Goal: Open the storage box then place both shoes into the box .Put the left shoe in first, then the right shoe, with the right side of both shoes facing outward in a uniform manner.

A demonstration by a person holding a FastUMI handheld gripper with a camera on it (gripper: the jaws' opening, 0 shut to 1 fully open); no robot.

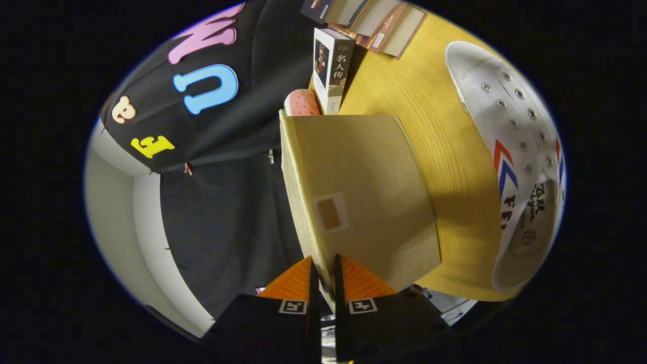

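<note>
The lid point(364, 202) of the box is pinched at its thin edge by the tool point(323, 275); it seems light and stiff. A shoe point(520, 151) lies beside the box.

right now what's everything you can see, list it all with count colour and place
beige woven fabric storage box lid: one, beige with a small label patch, its thin edge between the fingers, extending ahead of them
white canvas sneaker: one, white with red and blue stripes and metal eyelets, on the table beside the lid
yellow wooden table: one, yellow wood grain, under the sneaker and books
upright white book: one, white cover, standing beyond the lid
flat books: several, brown and dark covers, lying beyond the upright book
pink dotted object: one, pink, just beyond the lid, next to the upright book; what it is, unclear
gripper: one, fingers nearly together, both pressing the lid's edge
</note>
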